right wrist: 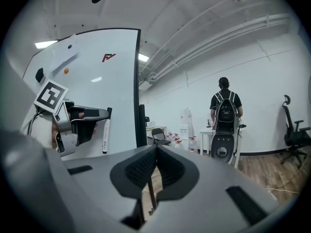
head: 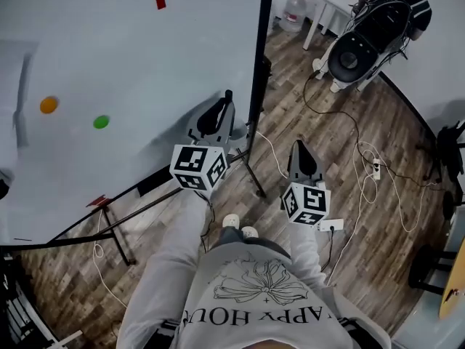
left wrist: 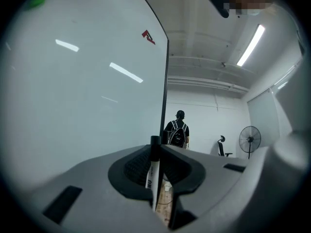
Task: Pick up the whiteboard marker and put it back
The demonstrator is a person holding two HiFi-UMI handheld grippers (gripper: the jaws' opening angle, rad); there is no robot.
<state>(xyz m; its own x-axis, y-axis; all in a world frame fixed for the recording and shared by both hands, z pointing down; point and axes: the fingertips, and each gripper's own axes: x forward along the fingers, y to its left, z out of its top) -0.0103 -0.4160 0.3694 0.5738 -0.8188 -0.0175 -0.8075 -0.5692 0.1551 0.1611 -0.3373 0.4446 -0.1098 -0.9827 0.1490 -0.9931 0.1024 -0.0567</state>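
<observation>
A whiteboard marker (left wrist: 153, 171), white with a black cap, stands upright between the jaws of my left gripper (head: 224, 104), which is shut on it. In the right gripper view the same marker (right wrist: 105, 132) hangs cap up from the left gripper (right wrist: 95, 114), just in front of the whiteboard (right wrist: 97, 81). In the head view the left gripper points at the lower right part of the whiteboard (head: 123, 71), near its dark edge. My right gripper (head: 298, 150) is to the right of it over the floor, jaws shut with nothing between them.
The whiteboard stand's legs (head: 251, 173) and cables (head: 356, 158) lie on the wooden floor. A floor fan (head: 356, 57) and a person with a backpack (right wrist: 224, 108) are beyond. Orange (head: 49, 105) and green (head: 101, 122) magnets sit on the board.
</observation>
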